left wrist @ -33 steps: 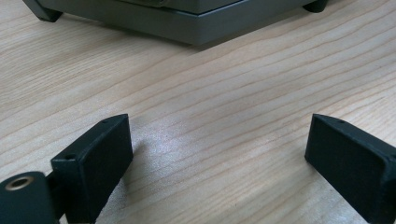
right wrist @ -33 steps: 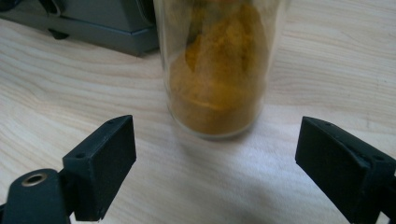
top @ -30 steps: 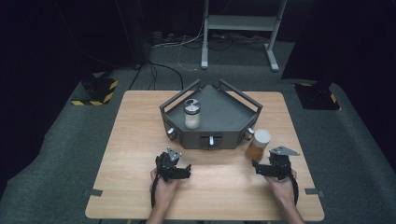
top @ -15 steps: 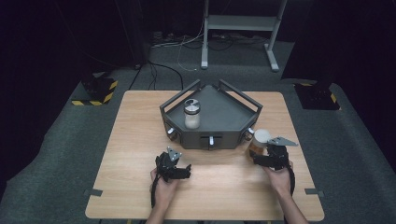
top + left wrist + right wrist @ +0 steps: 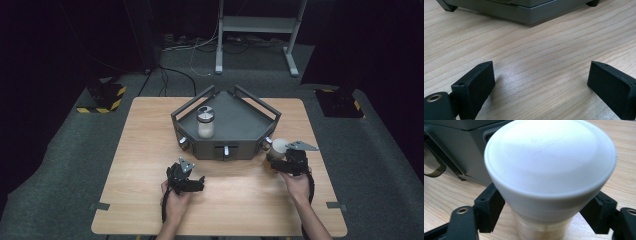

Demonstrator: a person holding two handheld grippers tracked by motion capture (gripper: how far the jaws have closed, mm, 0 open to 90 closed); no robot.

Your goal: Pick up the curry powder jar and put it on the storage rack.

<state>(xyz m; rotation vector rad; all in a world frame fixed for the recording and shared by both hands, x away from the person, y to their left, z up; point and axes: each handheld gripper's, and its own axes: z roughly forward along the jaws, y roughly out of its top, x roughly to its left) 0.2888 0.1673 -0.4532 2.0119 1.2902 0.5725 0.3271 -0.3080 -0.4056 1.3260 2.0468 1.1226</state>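
Left gripper (image 5: 186,179): sits low over the wooden table (image 5: 150,145), held in the person's left hand (image 5: 175,200). Jaws stand wide apart, bare wood between them in the left gripper view. Ahead of its tips, near but not touching, the front wall of the grey tray (image 5: 524,13); that view cuts the tray off at the top, so its contents are not visible there.

Centre, high view: the tray (image 5: 245,125) is an angular, dark grey box with raised rails. A white-capped jar (image 5: 205,122) stands upright inside, on its left part, well ahead of the left gripper and to its right. The knobs on the tray's front face are too small to make out.

Right gripper (image 5: 281,164): at the tray's front right corner, held in the right hand (image 5: 295,182). Its jaws have just been closing, and the white-lidded jar (image 5: 549,170) stands upright between them. In the right gripper view the two black jaws flank the jar's body just under the lid. The wide lid overhangs both pads and hides the contact line, so I cannot tell whether the pads press on the jar or stand a hair off it. The jar's pale lower body is blurred and cut off at the bottom edge; its base on the table is not visible. In the high view the jar (image 5: 278,148) stands just beside the tray's corner, partly covered by the gripper.
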